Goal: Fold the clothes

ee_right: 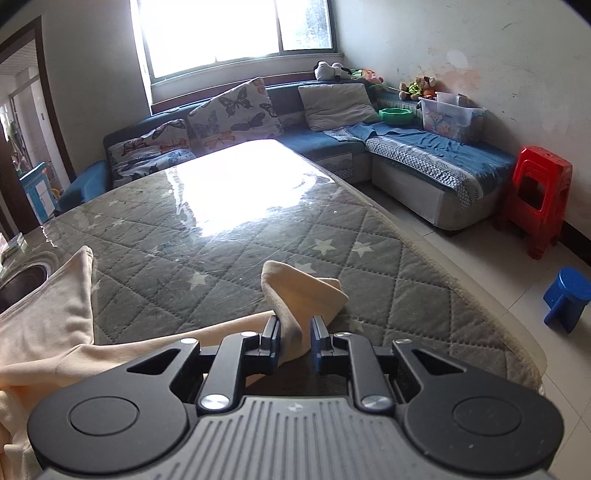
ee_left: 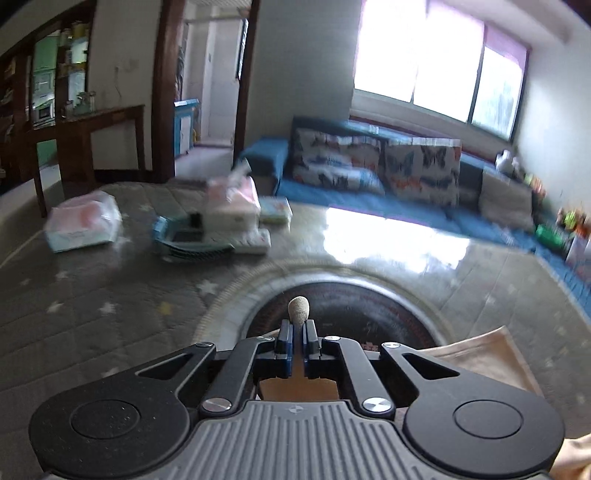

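Daylight floods through wide sliding window, glare pooling on glossy grey quilted star-print table cover. Blue L-shaped corner sofa with butterfly-print cushions lines stained white wall. Red plastic stool stack, small blue plastic stool on pale tiled floor. Dark wooden side table near doorway.
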Motion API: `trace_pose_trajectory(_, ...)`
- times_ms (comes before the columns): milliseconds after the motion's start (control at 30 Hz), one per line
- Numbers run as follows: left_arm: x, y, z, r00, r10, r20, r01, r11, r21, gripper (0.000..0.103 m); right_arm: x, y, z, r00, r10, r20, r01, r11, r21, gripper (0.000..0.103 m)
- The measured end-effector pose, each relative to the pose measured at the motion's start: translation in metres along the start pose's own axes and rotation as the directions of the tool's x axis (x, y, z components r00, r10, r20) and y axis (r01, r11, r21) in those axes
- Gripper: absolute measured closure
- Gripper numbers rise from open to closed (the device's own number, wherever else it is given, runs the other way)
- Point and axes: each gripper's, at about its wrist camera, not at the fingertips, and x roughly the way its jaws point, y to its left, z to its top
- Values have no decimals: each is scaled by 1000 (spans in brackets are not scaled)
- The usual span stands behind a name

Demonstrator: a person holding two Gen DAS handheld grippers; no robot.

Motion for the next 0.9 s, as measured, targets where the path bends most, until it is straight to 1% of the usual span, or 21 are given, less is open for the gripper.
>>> trace_pose_trajectory(200,-76,42,-16,997,-4,76,9,998,-56,98,-4,-12,-5,999,-39,3,38,999,9,88)
trace_pose_trajectory(267,-93,56,-25,997,23,76,-18,998,-68,98,-6,-17,-6,999,-51,4,50,999,14,88)
trace_pose_trajectory(333,-102,71,-35,996,65,62,-60,995,-85,98,-8,-24,-7,998,-68,2,68,997,24,88)
trace_pose_trajectory(400,-104,85,-48,992,124,36,-119,987,-103,98,-8,-28,-7,997,-78,2,78,997,29,88)
trace_pose_trajectory(533,-95,113,-71,975,213,-63,-220,964,-148,98,-10,-32,-7,996,-84,6,84,996,28,88)
trace_pose_trajectory(600,-90,119,-80,964,243,-107,-256,958,-133,98,-10,-33,-7,996,-83,7,83,996,24,87)
trace_pose_trajectory(667,-85,120,-87,962,240,-133,-255,960,-113,98,-10,-33,-6,997,-76,4,76,997,19,86)
trace_pose_trajectory(733,-80,118,-90,956,257,-142,-271,958,-90,98,-9,-28,-5,998,-59,7,59,998,1,86)
trace_pose_trajectory(800,-75,119,-92,946,284,-154,-297,952,-67,97,-5,-23,-3,999,-37,2,37,999,-23,85)
trace_pose_trajectory(867,-70,119,-94,945,279,-172,-293,955,-56,97,1,-20,0,1000,-25,-7,25,999,-26,82)
trace_pose_trajectory(900,-69,121,-94,943,281,-178,-293,955,-47,97,5,-20,1,1000,-28,-13,28,999,-23,78)
